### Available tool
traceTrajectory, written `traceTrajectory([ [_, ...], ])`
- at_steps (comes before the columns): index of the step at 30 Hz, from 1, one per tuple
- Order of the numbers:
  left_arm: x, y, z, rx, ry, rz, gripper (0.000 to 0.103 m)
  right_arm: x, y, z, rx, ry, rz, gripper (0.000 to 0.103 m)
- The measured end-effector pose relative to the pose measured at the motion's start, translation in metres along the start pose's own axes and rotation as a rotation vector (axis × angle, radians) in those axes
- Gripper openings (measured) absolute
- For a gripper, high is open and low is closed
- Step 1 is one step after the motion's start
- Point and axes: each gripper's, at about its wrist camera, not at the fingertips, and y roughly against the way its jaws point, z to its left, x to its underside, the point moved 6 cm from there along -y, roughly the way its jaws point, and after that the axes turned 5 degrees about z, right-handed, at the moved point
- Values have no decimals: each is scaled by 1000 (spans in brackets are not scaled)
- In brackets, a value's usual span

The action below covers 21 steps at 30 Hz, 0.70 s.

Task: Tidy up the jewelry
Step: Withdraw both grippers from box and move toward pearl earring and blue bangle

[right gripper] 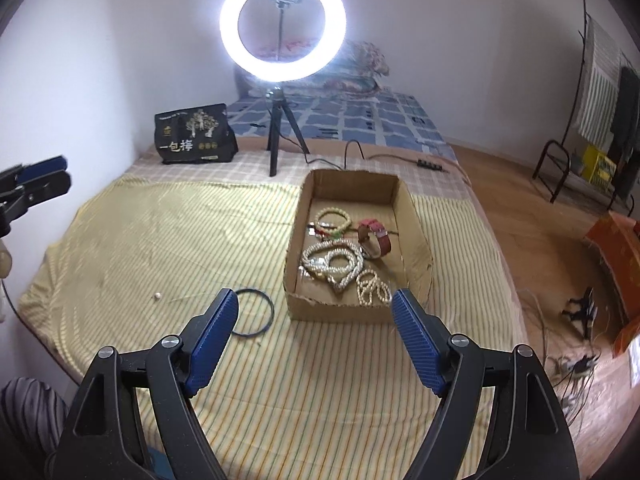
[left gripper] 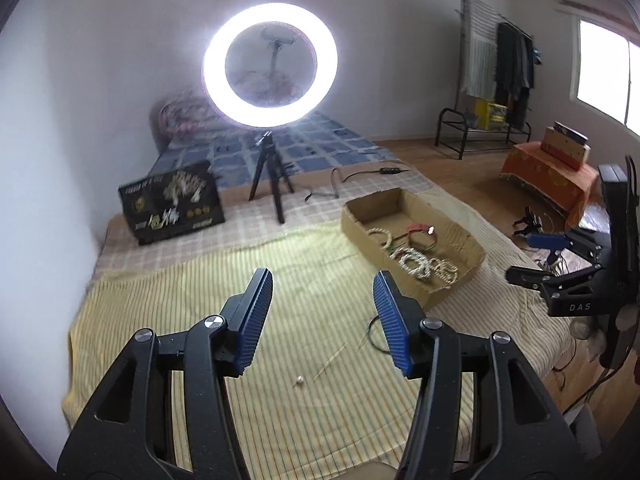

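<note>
An open cardboard box (right gripper: 416,224) on the yellow striped bedcover holds pearl necklaces (right gripper: 336,266), a bead bracelet (right gripper: 332,218) and a red-strapped watch (right gripper: 374,236); the box also shows in the left wrist view (left gripper: 460,236). A dark thin ring bangle (right gripper: 252,312) lies on the cover left of the box, with a small pearl earring (right gripper: 157,296) and a thin stick further left. The earring (left gripper: 300,380) lies below my open, empty left gripper (left gripper: 322,312). My right gripper (right gripper: 314,336) is open and empty, just short of the box's near wall.
A lit ring light on a small tripod (right gripper: 280,136) stands behind the box, its cable trailing right. A black printed bag (right gripper: 194,134) stands at the back left. The bed's right edge drops to a wooden floor with cables and an orange-covered stand (left gripper: 548,176).
</note>
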Motion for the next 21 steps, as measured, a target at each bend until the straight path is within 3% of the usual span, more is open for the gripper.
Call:
traceTrajectory([
  [6, 37, -18, 36, -29, 78, 72, 54, 24, -19, 1, 31, 50, 79, 79],
  [17, 91, -60, 57, 3, 129, 210, 53, 47, -42, 42, -146, 169, 94, 79],
  [21, 103, -77, 50, 38, 111, 259, 44, 47, -57, 56, -156, 229, 126, 79],
])
